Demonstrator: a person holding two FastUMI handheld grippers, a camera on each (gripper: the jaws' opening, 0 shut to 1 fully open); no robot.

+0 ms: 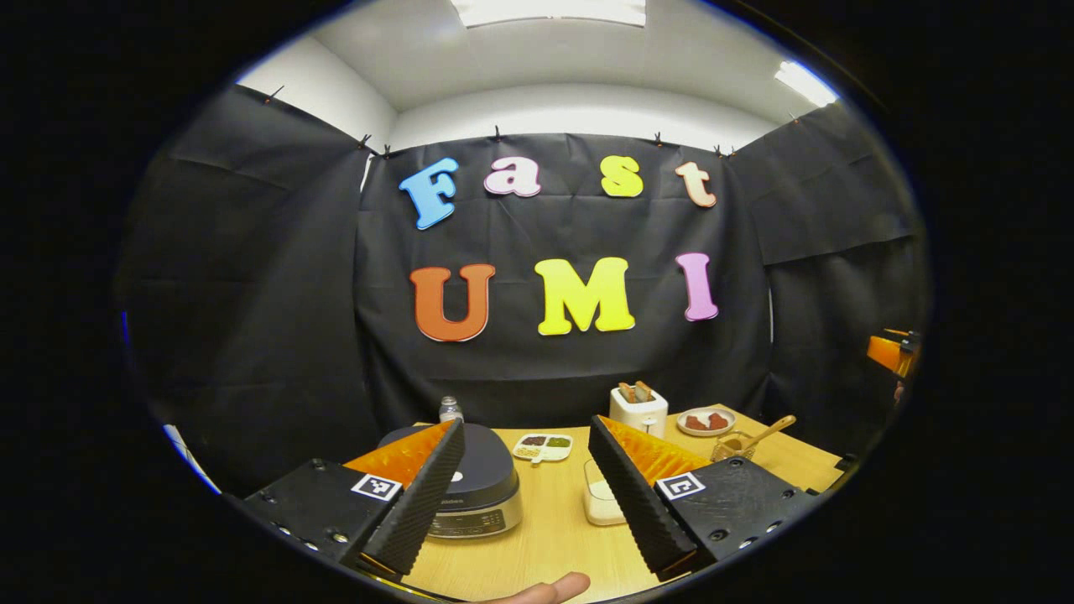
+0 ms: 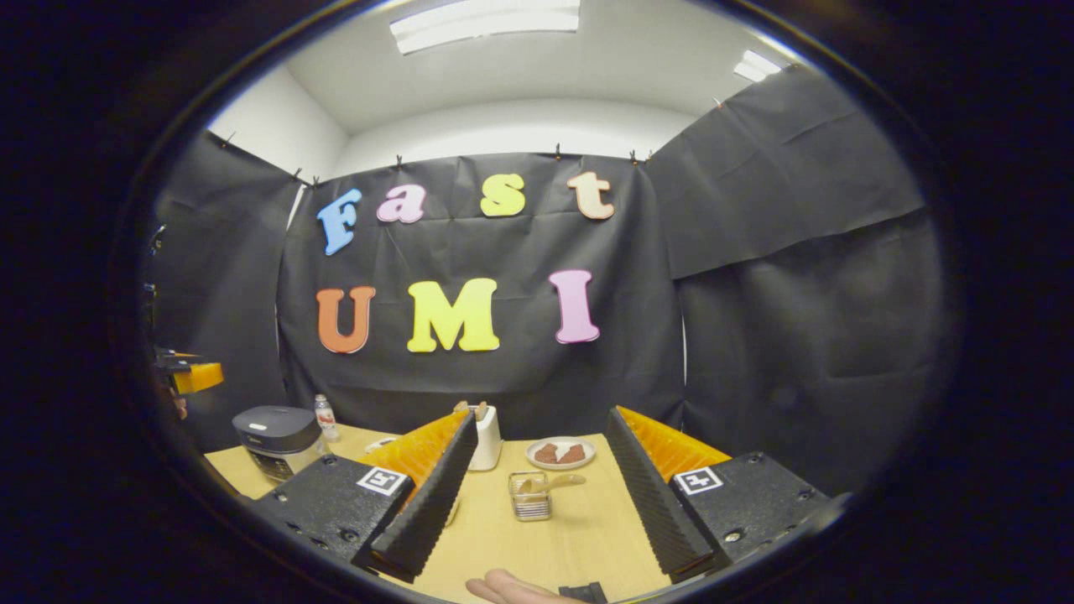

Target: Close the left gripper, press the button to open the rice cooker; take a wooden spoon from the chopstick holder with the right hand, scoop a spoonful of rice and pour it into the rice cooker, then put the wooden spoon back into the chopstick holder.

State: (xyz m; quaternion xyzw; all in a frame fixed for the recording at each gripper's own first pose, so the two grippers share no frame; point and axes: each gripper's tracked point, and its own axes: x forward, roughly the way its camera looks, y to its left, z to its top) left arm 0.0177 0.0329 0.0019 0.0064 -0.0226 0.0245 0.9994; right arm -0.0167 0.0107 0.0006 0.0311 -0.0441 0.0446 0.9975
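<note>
1. The left claw (image 1: 524,495) is held wide open and empty, the closed rice cooker (image 1: 470,482) just ahead between its fingers.
2. The right claw (image 2: 537,495) is likewise spread empty, lined up on the wooden spoon (image 2: 550,484) in the chopstick holder (image 2: 529,497) ahead.
3. The left claw is judged to need closing before the button is pressed.

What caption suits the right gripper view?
Open right gripper faces the chopstick holder holding a wooden spoon; closed rice cooker sits far left.

Each claw (image 1: 527,491) has black ridged fingers (image 1: 419,503), orange backing, screws and a square marker.
</note>
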